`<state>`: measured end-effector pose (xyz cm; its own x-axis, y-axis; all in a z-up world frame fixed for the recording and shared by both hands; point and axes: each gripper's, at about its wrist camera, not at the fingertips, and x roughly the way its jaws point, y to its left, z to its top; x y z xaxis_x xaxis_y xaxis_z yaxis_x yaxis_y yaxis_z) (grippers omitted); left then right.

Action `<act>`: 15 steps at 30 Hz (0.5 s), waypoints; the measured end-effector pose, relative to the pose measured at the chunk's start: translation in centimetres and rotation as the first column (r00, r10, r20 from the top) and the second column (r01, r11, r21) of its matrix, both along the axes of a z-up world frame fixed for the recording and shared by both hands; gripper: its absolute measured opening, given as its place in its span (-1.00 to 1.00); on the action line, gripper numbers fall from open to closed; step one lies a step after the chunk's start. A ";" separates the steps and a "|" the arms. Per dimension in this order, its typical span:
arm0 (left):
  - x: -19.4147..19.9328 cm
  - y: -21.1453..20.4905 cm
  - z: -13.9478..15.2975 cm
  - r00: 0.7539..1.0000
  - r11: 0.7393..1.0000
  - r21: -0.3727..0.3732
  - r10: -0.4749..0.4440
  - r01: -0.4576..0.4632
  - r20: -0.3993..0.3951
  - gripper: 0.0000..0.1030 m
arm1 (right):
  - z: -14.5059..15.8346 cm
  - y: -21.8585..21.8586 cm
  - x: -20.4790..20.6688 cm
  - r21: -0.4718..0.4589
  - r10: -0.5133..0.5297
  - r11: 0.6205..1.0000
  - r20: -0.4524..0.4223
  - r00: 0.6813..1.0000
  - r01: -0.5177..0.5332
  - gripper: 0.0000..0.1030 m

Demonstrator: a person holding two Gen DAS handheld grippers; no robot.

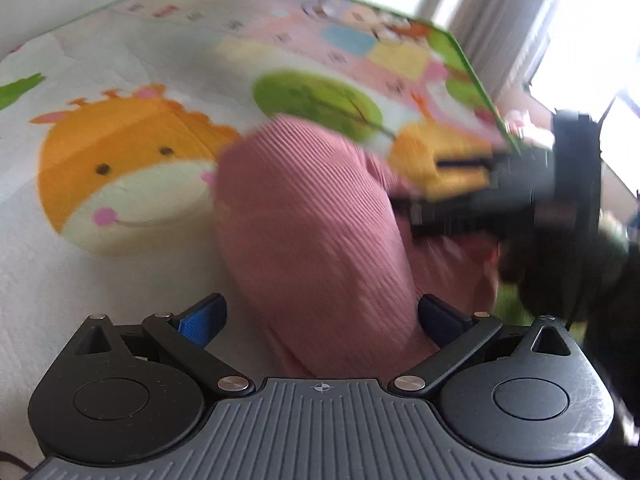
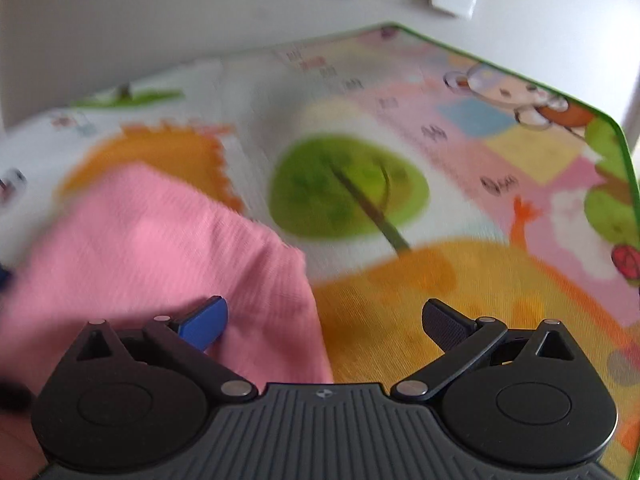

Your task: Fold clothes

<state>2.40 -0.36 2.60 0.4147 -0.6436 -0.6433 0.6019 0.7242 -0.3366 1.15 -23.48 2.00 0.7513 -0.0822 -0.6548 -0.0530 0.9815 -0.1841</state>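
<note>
Left gripper [image 1: 322,316]: jaws spread wide, nothing clamped, with the pink ribbed garment [image 1: 316,240] bulging up between the fingers and running toward 12 o'clock over the cartoon play mat [image 1: 120,152]. Right gripper [image 2: 324,320]: also spread wide and empty; the garment [image 2: 160,240] lies at 9 to 10 o'clock under the blue finger pad [image 2: 204,322], its edge ending short of the black one. Farther out, the mat's green tree [image 2: 348,188] sits at 12 o'clock; in the left view the right gripper [image 1: 460,184], blurred, shows at 2 o'clock above the cloth.

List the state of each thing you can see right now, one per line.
Left hand-held gripper: open, pink cloth bulging between its fingers.
Right hand-held gripper: open, holding nothing.
Pink ribbed garment: bunched up, not folded flat.
Play mat: spread flat under the garment.
</note>
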 end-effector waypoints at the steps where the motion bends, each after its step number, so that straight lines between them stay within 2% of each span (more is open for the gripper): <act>1: 0.5 0.3 0.2 1.000 1.000 -0.021 0.016 -0.016 0.000 1.00 | -0.2 -0.2 -0.2 -0.006 -0.009 1.000 -0.007 1.000 0.009 1.00; 4: 2.7 1.0 0.4 0.998 0.996 -0.069 0.054 -0.056 -0.036 1.00 | 1.6 -1.1 -0.7 0.051 -0.028 0.998 -0.018 0.999 0.029 1.00; 5: 3.4 1.2 0.3 0.997 0.995 -0.081 0.050 -0.056 -0.065 1.00 | 2.6 -1.6 -1.0 0.114 -0.030 0.993 -0.015 0.999 0.032 1.00; 6: 4.0 1.1 0.1 0.994 0.994 -0.095 0.038 -0.047 -0.099 1.00 | 3.6 -2.3 -1.2 0.217 -0.027 0.976 -0.016 1.000 0.030 1.00; 7: 4.5 1.1 -0.3 0.990 0.993 -0.116 0.018 -0.035 -0.139 1.00 | 4.6 -3.1 -1.4 0.319 -0.023 0.947 -0.020 1.000 0.028 1.00; 9: 4.8 0.7 -0.8 0.985 0.987 -0.159 -0.019 -0.009 -0.174 1.00 | 5.1 -4.7 -0.9 0.530 -0.003 0.847 -0.061 0.998 0.035 1.00; 10: 5.0 0.5 -1.1 0.981 0.984 -0.180 -0.039 0.005 -0.190 1.00 | 4.8 -5.1 -0.1 0.597 0.010 0.801 -0.093 0.996 0.048 1.00; 12: 4.7 -0.2 -1.4 0.975 0.976 -0.216 -0.084 0.038 -0.205 1.00 | 3.4 -5.3 1.0 0.678 0.029 0.729 -0.165 0.986 0.092 1.00; 15: 4.3 -1.0 -1.6 0.976 0.971 -0.235 -0.090 0.042 -0.199 1.00 | 1.0 -4.7 2.8 0.754 0.063 0.636 -0.265 0.962 0.166 1.00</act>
<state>6.73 -1.32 1.05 0.2398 -0.8047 -0.5430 0.5457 0.5744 -0.6102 3.91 -28.20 3.00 0.5681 0.4985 -0.6547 0.0717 0.7626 0.6429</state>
